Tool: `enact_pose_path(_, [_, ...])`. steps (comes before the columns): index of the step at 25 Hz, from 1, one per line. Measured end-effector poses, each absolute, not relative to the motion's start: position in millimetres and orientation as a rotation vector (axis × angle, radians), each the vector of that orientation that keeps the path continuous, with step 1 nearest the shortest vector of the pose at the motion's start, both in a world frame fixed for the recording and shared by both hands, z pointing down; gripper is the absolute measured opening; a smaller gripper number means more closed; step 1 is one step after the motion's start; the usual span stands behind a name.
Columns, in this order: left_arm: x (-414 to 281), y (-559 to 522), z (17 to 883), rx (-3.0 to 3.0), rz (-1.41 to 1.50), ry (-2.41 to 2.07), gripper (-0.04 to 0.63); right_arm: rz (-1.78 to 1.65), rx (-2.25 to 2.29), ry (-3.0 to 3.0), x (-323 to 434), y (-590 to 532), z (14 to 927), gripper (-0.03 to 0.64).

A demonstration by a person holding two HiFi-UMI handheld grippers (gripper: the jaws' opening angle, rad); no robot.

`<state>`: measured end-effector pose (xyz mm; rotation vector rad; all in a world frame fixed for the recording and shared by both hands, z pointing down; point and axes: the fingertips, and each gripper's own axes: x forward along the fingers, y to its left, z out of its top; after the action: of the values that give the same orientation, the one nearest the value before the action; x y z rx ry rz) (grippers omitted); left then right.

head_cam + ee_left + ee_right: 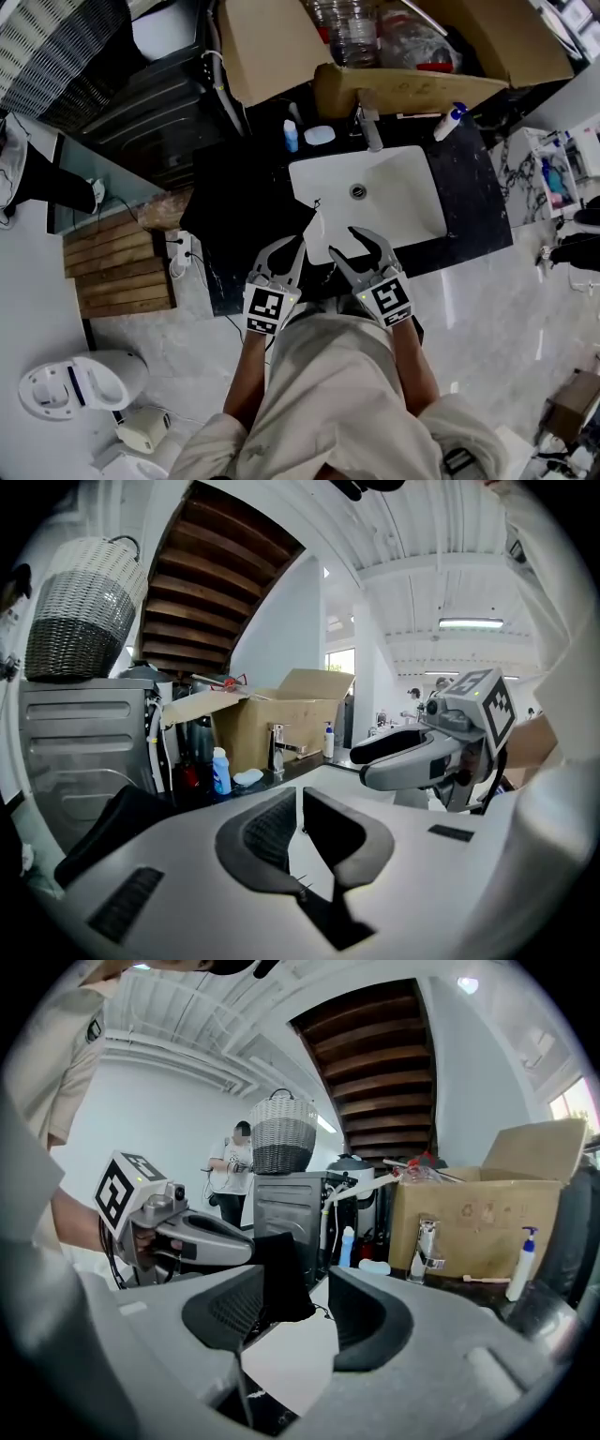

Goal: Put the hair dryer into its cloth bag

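Observation:
A black cloth bag (239, 202) lies on the dark counter left of the white sink (398, 202). Its near corner is lifted at the tip of my left gripper (301, 241), whose jaws are shut. In the right gripper view the black cloth (284, 1279) hangs from the left gripper (246, 1246). The left gripper view shows my left gripper (300, 794) with its pads nearly touching and the bag (112, 827) at lower left. My right gripper (341, 240) is close beside it over the sink's front edge, jaws apart and pressing on nothing (296, 1274). No hair dryer shows in any view.
A faucet (368, 127), a blue bottle (291, 136), a soap dish (319, 134) and a pump bottle (450, 122) line the back of the counter. An open cardboard box (272, 47) stands behind. A washing machine (159, 112) with a wicker basket (47, 47) stands left. Someone stands behind (230, 1171).

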<state>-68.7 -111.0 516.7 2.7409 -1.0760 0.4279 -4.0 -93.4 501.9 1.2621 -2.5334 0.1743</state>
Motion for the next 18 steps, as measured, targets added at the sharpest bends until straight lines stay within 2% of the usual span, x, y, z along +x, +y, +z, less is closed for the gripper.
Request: enact_pose_path(18, [-72.8,-113.1,519.7,2.729,0.416,-1.089,0.009,0.223,1.257,-2.517,-11.2,-98.2,508.5,0.216])
